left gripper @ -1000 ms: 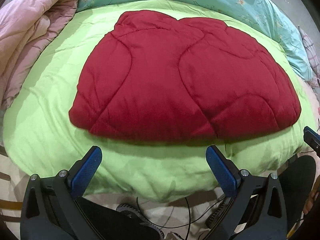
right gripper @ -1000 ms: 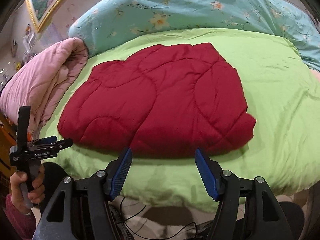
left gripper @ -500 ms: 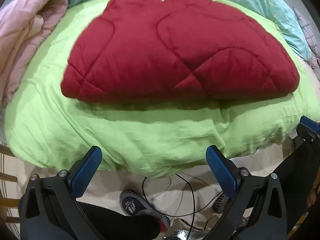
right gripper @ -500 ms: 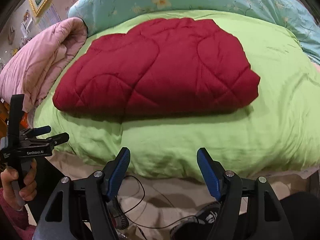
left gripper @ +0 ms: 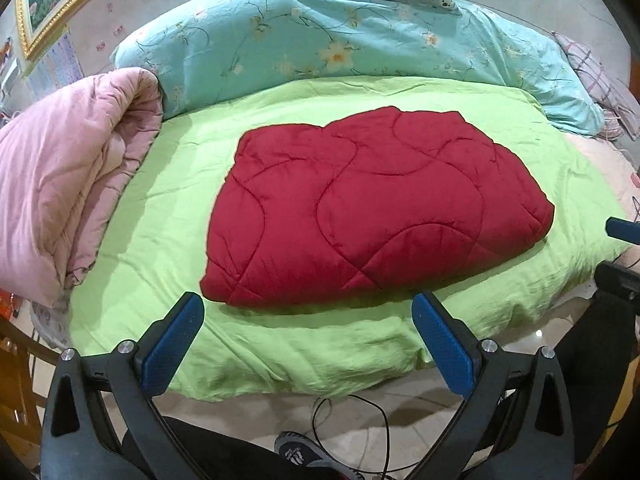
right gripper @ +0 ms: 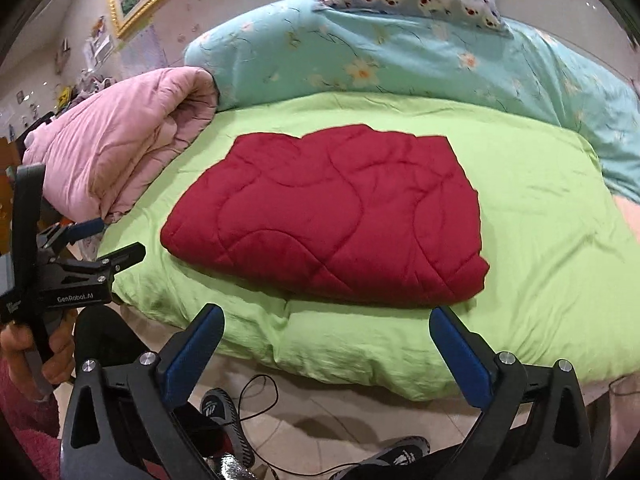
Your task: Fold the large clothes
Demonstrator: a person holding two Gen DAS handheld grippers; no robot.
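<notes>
Red quilted fabric is what you should judge your progress by: the red quilted cover (left gripper: 372, 212) lies folded into a compact, thick, roughly rectangular bundle in the middle of the green sheet (left gripper: 168, 184), closer to the near edge of the bed than to the pillows. Its edges look fairly even, with the doubled fold line showing along the near and right sides, so the folding itself reads as done or very nearly so. Whether one more fold is wanted you must decide; nothing in the views shows a loose flap or trailing corner.

Your left gripper (left gripper: 308, 344) stands with its blue pads wide apart and nothing between them, hanging off the near edge of the bed above the floor, clear of the bundle. Your right gripper (right gripper: 326, 354) is likewise spread wide and empty; its jaws have just been opening, and no cloth sits between the pads. From the right wrist view your hand (right gripper: 40, 348) on the left tool is visible at the left edge, also well away from the fabric.

Beside the bundle, the pink comforter (left gripper: 68, 184) lies rumpled and loosely rolled at the left of the bed. If that counts among the large items, it looks like the work left.
</notes>
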